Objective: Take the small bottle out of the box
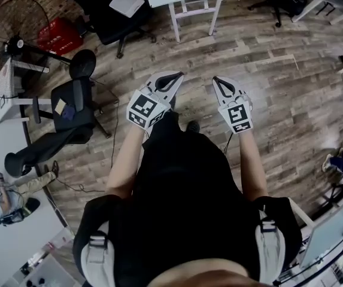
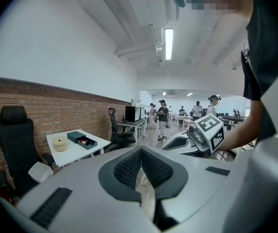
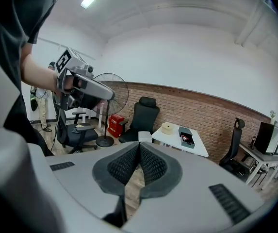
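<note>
Since nothing is within reach yet, we are holding the left tongs (image 2: pixel 141 152) and right tongs (image 3: pixel 139 147) clenched and empty, side by side over the floor (image 1: pixel 267 70). The box (image 3: pixel 187 135) is sitting open on the white surface (image 3: pixel 182 147) well ahead, and its small bottle is too distant to make out.

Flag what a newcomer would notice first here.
The left gripper and right gripper, both shut and empty, are held out over bare wood floor in the head view. Ahead, in the right gripper view, a white table carrying a dark box stands against the brick wall, with a big fan to its left.
</note>
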Demonstrator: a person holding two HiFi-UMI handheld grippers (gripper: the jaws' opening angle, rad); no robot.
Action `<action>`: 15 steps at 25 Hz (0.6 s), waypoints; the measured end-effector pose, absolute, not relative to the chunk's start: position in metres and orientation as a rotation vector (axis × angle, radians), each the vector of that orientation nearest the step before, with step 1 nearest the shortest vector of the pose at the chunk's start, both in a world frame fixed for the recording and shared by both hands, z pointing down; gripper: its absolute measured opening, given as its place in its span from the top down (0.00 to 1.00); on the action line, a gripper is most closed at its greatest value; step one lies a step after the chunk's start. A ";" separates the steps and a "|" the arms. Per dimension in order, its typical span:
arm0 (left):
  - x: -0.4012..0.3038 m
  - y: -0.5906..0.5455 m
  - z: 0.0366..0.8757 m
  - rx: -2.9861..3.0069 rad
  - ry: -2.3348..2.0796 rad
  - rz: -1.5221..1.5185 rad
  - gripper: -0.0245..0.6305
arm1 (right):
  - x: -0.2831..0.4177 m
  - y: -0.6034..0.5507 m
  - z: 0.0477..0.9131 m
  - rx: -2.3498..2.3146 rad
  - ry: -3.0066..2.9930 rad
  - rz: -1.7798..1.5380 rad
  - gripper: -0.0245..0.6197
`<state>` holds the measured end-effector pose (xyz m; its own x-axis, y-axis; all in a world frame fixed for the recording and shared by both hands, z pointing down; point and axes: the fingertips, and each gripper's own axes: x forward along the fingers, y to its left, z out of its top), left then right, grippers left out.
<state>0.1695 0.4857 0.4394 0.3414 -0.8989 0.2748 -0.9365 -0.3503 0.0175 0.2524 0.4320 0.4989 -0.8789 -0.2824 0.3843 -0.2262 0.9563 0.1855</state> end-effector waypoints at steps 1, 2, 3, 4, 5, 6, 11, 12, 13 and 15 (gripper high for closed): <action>0.169 0.483 0.439 2.431 -1.677 0.327 0.93 | 0.252 0.428 0.499 0.373 -2.694 -0.182 0.97; 0.169 0.480 0.438 2.436 -1.676 0.329 0.93 | 0.252 0.425 0.500 0.380 -2.694 -0.179 0.97; 0.167 0.477 0.437 2.441 -1.675 0.330 0.93 | 0.251 0.421 0.501 0.385 -2.692 -0.180 0.97; 0.165 0.474 0.437 2.446 -1.676 0.332 0.93 | 0.249 0.418 0.502 0.388 -2.690 -0.182 0.97; 0.163 0.469 0.436 2.448 -1.678 0.332 0.93 | 0.247 0.414 0.503 0.389 -2.687 -0.184 0.97; 0.160 0.465 0.435 2.450 -1.679 0.330 0.93 | 0.245 0.410 0.503 0.391 -2.685 -0.187 0.97; 0.149 0.442 0.435 2.462 -1.665 0.303 0.93 | 0.235 0.391 0.501 0.410 -2.675 -0.192 0.97; 0.146 0.438 0.434 2.466 -1.662 0.294 0.93 | 0.233 0.386 0.501 0.416 -2.673 -0.195 0.97; 0.144 0.433 0.433 2.470 -1.658 0.288 0.93 | 0.231 0.381 0.500 0.426 -2.671 -0.198 0.97; 0.137 0.424 0.433 2.481 -1.648 0.286 0.93 | 0.224 0.368 0.500 0.454 -2.666 -0.196 0.97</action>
